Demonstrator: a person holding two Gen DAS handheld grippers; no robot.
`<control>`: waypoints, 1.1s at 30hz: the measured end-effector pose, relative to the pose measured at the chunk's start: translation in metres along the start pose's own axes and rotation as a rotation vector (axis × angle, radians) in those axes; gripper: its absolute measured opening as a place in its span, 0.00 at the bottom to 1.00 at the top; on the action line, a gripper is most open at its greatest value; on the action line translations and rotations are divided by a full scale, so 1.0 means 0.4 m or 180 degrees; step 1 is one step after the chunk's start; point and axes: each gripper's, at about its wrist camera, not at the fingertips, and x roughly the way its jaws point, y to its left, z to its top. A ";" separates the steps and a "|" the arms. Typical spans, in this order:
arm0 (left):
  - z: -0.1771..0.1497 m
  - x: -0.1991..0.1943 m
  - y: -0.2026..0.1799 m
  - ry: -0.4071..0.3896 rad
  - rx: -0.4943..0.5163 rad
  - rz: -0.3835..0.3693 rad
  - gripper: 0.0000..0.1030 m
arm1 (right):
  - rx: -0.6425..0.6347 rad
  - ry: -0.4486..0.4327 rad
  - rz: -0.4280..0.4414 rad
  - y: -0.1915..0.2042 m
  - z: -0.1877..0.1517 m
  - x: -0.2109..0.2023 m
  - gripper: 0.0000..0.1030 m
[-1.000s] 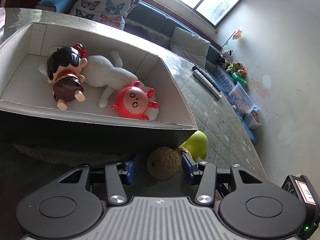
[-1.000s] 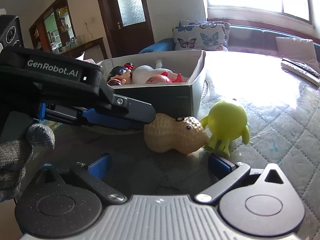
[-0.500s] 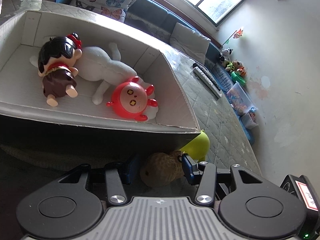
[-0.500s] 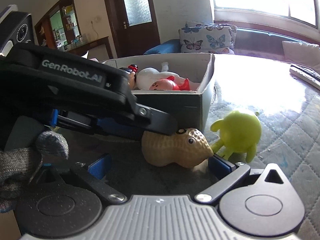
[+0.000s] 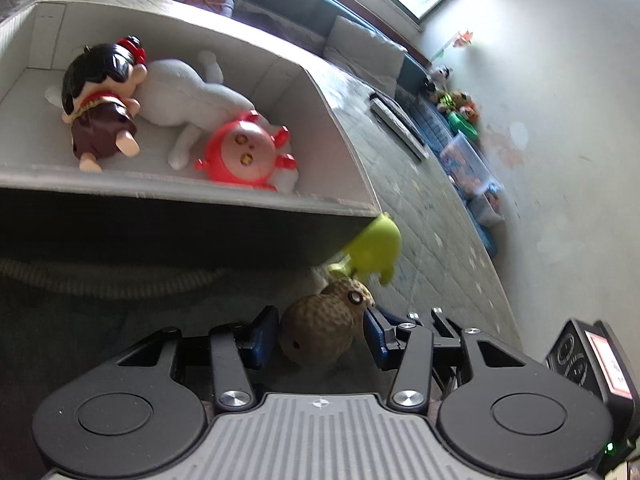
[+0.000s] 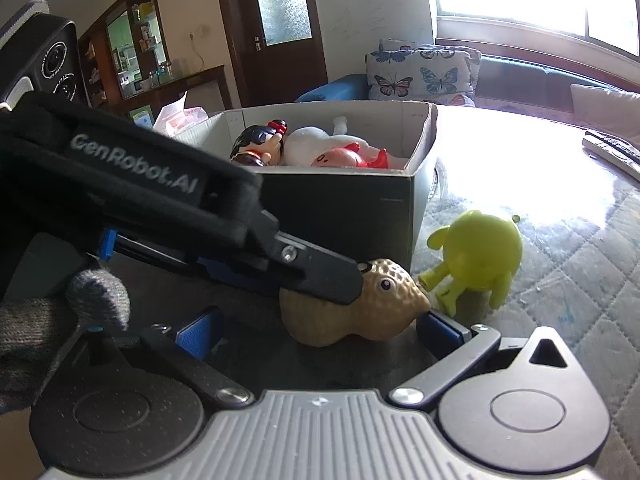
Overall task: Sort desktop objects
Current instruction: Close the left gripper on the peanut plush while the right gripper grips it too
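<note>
On my left wrist view, my left gripper (image 5: 320, 330) sits at the bottom centre of the frame with its blue pads (image 5: 264, 334) pressed against the two sides of the peanut toy (image 5: 320, 330); I read it as clamped on that toy. The toy's eyed end points up and to the right, toward the green toy (image 5: 376, 246) just beyond it, and the two look as if they touch. Above them, filling the upper left of the frame, is the cardboard box (image 5: 180, 216), holding a dark-haired doll (image 5: 100, 100), a white plush animal (image 5: 188, 98) and a round red toy (image 5: 244, 152) lying together on its floor.

On my right wrist view, my right gripper (image 6: 316, 330) is spread wide at the bottom of the frame, its blue pads (image 6: 198, 334) well apart and gripping nothing, though the right-hand one sits just under the peanut toy's nose. The peanut toy (image 6: 360, 312) lies in the centre with the left gripper's black finger (image 6: 320, 276) across its top. The green toy (image 6: 480, 258) stands on the quilted tabletop (image 6: 560, 280) right of centre, beside the box's corner (image 6: 340, 208).
</note>
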 end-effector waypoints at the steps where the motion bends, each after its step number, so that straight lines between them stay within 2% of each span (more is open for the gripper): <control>1: -0.005 -0.004 -0.003 0.0022 0.0021 -0.0011 0.48 | -0.0008 0.0006 0.0005 0.001 -0.004 -0.003 1.00; 7: -0.025 -0.032 -0.023 -0.0079 0.0245 0.0087 0.48 | -0.0063 0.0004 -0.0055 0.008 -0.023 -0.016 1.00; 15: -0.008 -0.043 -0.024 -0.0221 0.0333 0.0108 0.48 | 0.0042 -0.0054 -0.0145 -0.003 -0.022 -0.022 1.00; 21: 0.008 -0.040 -0.016 -0.0263 0.0283 0.0147 0.48 | 0.0059 -0.0114 -0.0156 -0.003 -0.006 -0.007 0.99; 27: 0.021 -0.035 0.002 -0.0327 0.0148 0.0138 0.48 | 0.0087 -0.0113 -0.0172 0.005 0.005 0.007 0.93; 33: 0.024 -0.011 0.011 -0.0211 0.0016 0.0089 0.48 | 0.0047 -0.0115 -0.0263 0.013 0.008 0.015 0.88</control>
